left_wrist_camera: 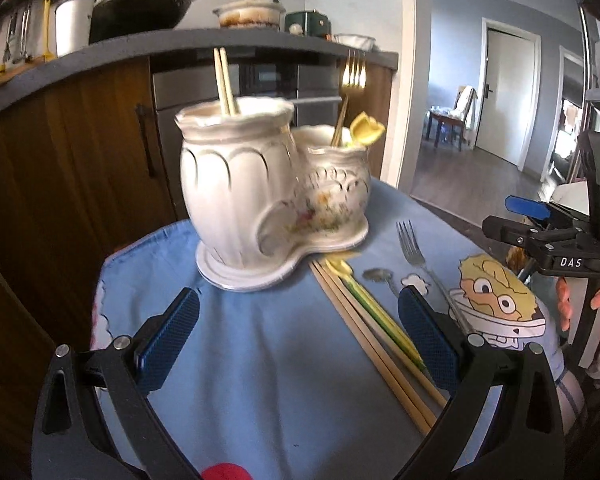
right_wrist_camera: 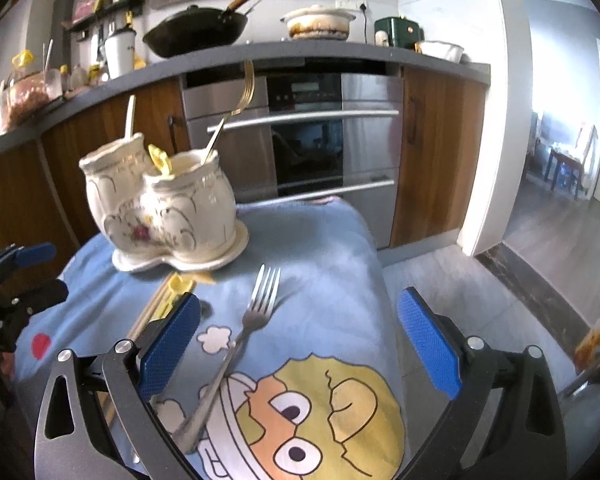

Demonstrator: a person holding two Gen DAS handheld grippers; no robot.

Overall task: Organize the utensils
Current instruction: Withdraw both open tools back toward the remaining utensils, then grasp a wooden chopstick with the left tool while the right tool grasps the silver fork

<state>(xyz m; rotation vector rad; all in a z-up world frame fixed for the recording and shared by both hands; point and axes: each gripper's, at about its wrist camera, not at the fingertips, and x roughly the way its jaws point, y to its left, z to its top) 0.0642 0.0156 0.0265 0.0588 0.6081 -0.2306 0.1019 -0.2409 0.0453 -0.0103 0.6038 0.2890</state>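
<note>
- Left wrist view: left gripper [left_wrist_camera: 298, 336] wide open, empty, above cloth [left_wrist_camera: 260, 352].
- Holder [left_wrist_camera: 260, 184] at cloth's far edge, containing 2 chopsticks [left_wrist_camera: 225, 80].
- Right gripper [right_wrist_camera: 300, 344] wide open, empty, over fork [right_wrist_camera: 256, 312].

Holder [left_wrist_camera: 276, 196] on cloth [left_wrist_camera: 260, 340]; chopsticks [left_wrist_camera: 376, 344], fork [right_wrist_camera: 256, 312] in front, fork rightmost.
</note>
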